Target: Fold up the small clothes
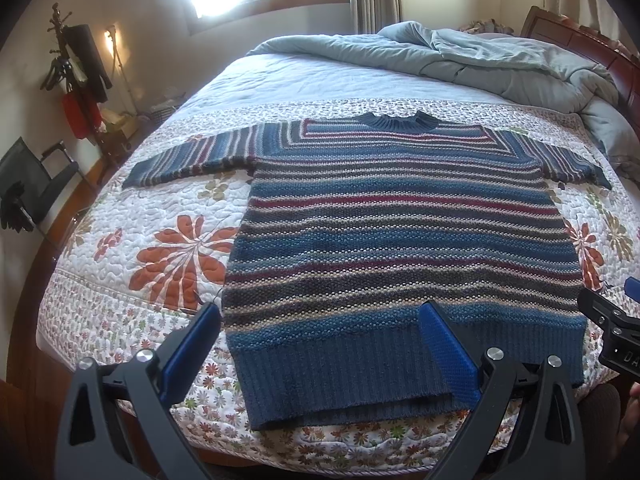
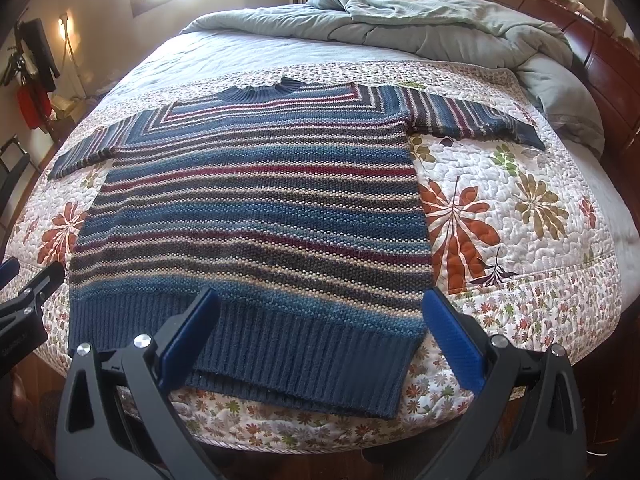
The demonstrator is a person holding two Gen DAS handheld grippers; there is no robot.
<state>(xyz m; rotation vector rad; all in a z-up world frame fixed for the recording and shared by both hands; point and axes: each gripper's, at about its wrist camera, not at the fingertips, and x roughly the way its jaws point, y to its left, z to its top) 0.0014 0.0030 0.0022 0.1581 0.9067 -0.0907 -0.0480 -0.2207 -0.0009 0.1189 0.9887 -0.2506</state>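
Both pairs of blue fingers are spread wide and grasp nothing. Left gripper hovers over the sweater's ribbed hem at its left corner, one finger off the knit, the other above it. Right gripper hangs likewise over the hem's right corner. Spread flat and face up on the floral quilt, the striped sweater has its sleeves out to the sides and its collar pointing toward a rumpled grey duvet at the far end of the bed.
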